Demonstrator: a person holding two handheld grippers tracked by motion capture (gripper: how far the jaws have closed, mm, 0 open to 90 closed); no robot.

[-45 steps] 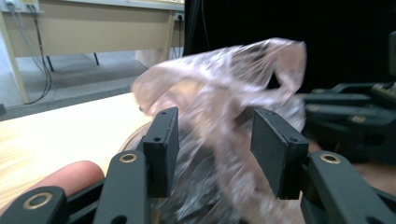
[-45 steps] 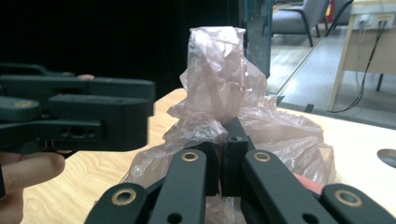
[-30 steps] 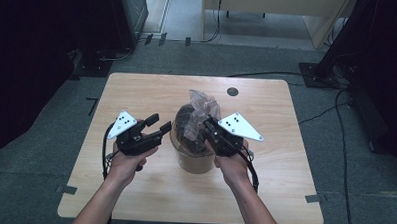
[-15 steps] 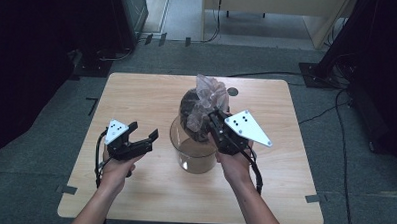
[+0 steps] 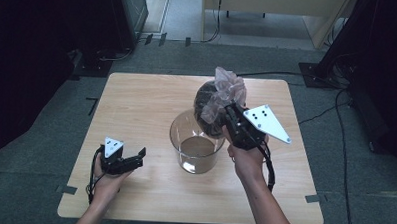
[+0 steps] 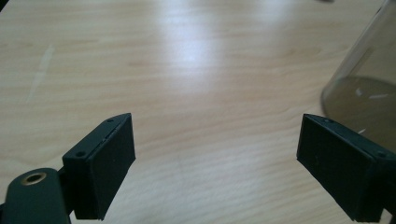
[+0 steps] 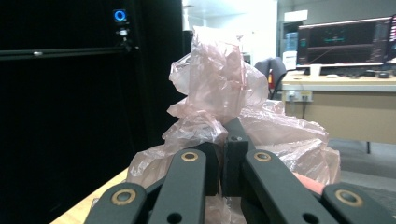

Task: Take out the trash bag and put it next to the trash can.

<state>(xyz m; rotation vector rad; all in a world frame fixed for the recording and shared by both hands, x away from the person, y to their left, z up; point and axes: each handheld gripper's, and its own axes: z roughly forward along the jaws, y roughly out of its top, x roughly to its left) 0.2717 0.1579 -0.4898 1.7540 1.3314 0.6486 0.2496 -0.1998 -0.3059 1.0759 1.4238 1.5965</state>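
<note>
A clear round container (image 5: 197,142) stands mid-table, brownish at the bottom; its wall (image 6: 369,84) rises at the right of the left gripper view. My right gripper (image 5: 230,113) is shut on the gathered neck of a pinkish plastic bag (image 5: 222,98) with dark contents. It holds the bag above the container's far right rim. In the right gripper view the crumpled bag (image 7: 219,93) bulges over my closed jaws (image 7: 223,154). My left gripper (image 5: 141,158) lies low over the table, left of the container. Its jaws (image 6: 215,140) have just been opening, with nothing between them.
The wooden table (image 5: 146,105) has bare board on its left and far side. Dark equipment (image 5: 49,36) lines the left, cables (image 5: 337,97) cross the floor at right. A desk with a monitor (image 7: 345,42) stands beyond the bag.
My left gripper came away from the container, sank left toward the table and opened. My right gripper raised the bag out of the container.
</note>
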